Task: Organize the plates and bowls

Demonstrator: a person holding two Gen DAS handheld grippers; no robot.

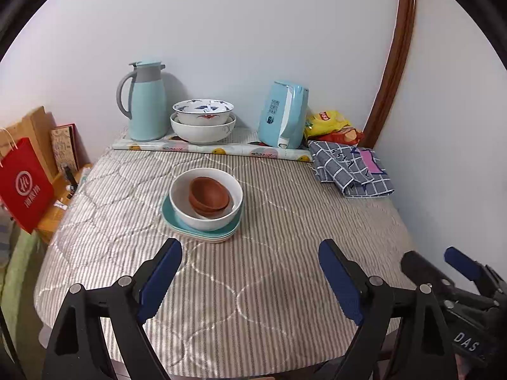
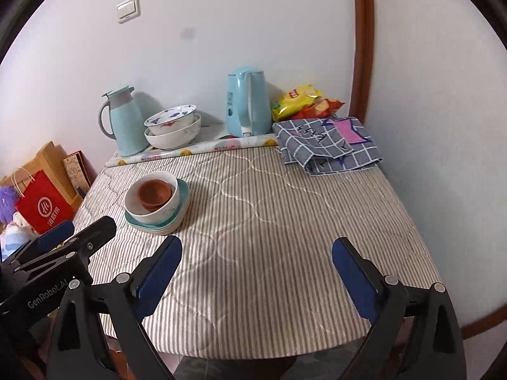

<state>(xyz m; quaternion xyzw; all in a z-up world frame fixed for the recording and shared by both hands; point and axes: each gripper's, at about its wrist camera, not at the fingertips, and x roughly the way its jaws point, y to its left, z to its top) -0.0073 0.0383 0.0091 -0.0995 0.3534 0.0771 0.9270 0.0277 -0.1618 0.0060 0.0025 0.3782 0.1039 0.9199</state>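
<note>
**Striped cloth, one stack in the middle**

Striped quilted cloth covers my desk (image 1: 253, 285). My left gripper (image 1: 250, 272) hangs spread wide over the near edge, holding nothing; my right gripper (image 2: 256, 272) is spread the same, just beside it.

Ahead of my left gripper, two brown bowls (image 1: 209, 194) nest in a white bowl (image 1: 206, 198), which sits on stacked teal plates (image 1: 202, 228). Bare cloth surrounds that stack.

Along the far edge stand a jug (image 1: 144, 103), two more nested bowls (image 1: 203, 120) and a kettle (image 1: 283, 115). A checked cloth (image 1: 350, 171) fills the far right corner by the wall; snack bags (image 1: 332, 125) lie behind it.
</note>
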